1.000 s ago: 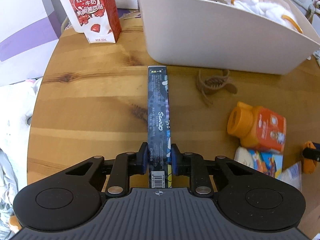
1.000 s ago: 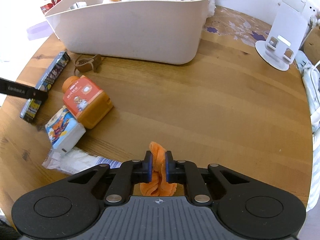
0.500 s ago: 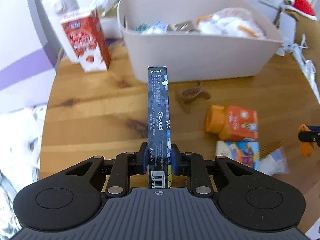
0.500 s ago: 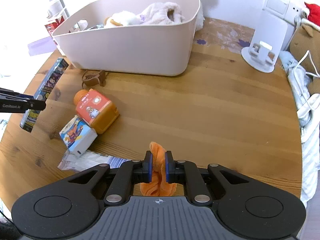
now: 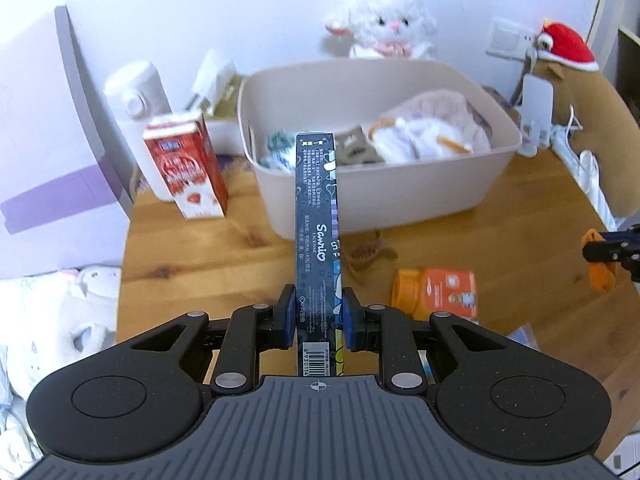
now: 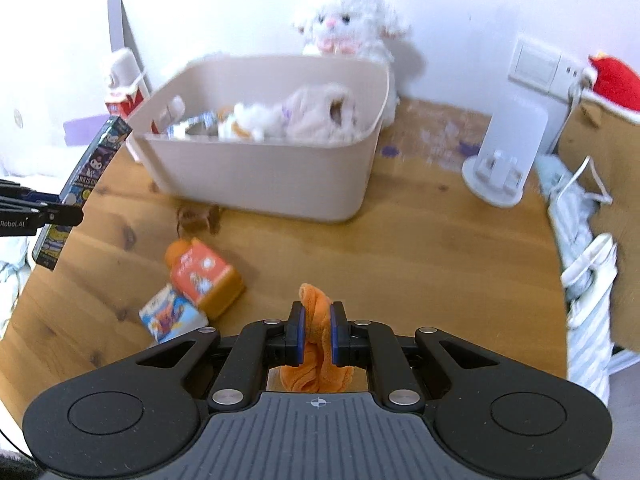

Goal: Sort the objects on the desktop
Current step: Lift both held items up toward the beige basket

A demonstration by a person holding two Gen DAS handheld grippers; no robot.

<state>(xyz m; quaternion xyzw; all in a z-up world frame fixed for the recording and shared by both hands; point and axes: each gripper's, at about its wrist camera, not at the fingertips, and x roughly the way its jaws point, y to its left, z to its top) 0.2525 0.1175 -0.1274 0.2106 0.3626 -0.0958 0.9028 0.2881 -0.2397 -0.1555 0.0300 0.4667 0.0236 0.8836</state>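
Your left claw (image 5: 316, 318) is clamped on the long dark box (image 5: 316, 216), held above the desk (image 5: 180, 248) with its far end toward the beige bin (image 5: 400, 196). Your right claw (image 6: 317, 332) is clamped on the orange cloth (image 6: 316, 308), off the desk too. Orange bottle (image 6: 202, 276) and hair clip (image 6: 198, 218) lie between

Left claw (image 5: 316, 318) body: matte black plastic, two rounded lobes, each with a shallow moulded ring.
Left claw pads (image 5: 286, 316): blue facing on black blocks.
Linkage: black bars, angular cut-outs, silver round screw heads at the pivots.
Top plate: grey, ribbed lengthwise, small crosshair mark at its front edge.
Right claw (image 6: 317, 332): same build; blue pads (image 6: 337, 330), silver screws, ribbed grey plate with crosshair.
Marking: white "RobeLAI" lettering, partly cut off, on the left claw's side in the right wrist view.
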